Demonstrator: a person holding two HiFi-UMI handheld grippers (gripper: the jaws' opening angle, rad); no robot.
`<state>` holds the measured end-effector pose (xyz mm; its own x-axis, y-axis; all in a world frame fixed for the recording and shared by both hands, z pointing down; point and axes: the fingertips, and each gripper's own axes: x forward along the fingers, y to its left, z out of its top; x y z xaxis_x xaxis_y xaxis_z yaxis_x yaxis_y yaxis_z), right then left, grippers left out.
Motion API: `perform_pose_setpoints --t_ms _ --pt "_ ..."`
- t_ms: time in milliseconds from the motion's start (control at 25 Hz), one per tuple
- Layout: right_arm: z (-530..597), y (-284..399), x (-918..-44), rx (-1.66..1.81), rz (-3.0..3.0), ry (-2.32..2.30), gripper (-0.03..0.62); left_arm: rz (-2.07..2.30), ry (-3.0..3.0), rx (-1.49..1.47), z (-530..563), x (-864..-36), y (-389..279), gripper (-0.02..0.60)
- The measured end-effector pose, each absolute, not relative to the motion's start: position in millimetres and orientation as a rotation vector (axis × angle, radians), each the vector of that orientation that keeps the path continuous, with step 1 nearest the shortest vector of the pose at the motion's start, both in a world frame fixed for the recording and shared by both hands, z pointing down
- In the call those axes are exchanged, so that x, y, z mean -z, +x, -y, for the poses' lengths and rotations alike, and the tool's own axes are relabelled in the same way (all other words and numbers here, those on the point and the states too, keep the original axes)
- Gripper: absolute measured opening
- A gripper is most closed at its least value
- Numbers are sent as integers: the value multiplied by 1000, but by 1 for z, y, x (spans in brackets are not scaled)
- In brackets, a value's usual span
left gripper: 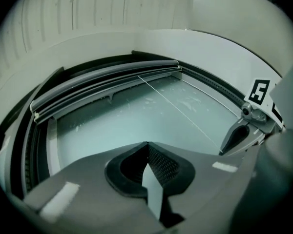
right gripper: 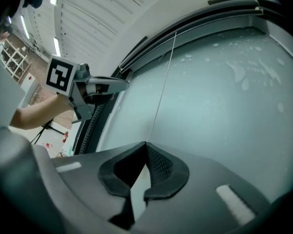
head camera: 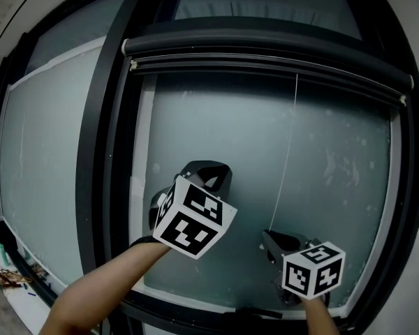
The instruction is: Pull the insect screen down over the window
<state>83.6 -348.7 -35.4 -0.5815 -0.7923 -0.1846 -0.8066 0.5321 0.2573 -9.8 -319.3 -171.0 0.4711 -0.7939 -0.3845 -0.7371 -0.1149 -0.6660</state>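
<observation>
The insect screen (head camera: 265, 47) is rolled up in its dark housing across the top of the window, with its pull bar (head camera: 265, 72) just below; the housing also shows as a curved band (left gripper: 107, 79) in the left gripper view. A thin white pull cord (head camera: 286, 152) hangs from the bar over the frosted pane (head camera: 216, 131). My right gripper (head camera: 269, 239) is low on the right, shut on the cord's lower end, where the cord (right gripper: 163, 82) runs straight into its closed tips (right gripper: 146, 143). My left gripper (head camera: 209, 169) is shut and empty in front of the pane, left of the cord (left gripper: 180, 111).
Black window frame posts (head camera: 101, 138) stand at the left, and a bottom sill (head camera: 216, 306) runs below the grippers. A second frosted pane (head camera: 42, 166) lies further left. The window's right frame edge (head camera: 405, 187) is close to my right gripper.
</observation>
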Motion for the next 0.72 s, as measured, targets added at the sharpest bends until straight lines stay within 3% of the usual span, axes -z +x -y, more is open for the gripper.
perform_pose_setpoints --t_ms 320,480,720 --pt "349 76 12 -546 -2686 -1524 3 -1244 -1600 134 312 225 -18 11" --pt "356 63 -16 -527 -2738 -1561 3 -1248 -1433 191 308 265 -28 114" --pt "358 64 -52 -462 -2730 -1570 3 -1212 -1221 343 318 276 -34 177"
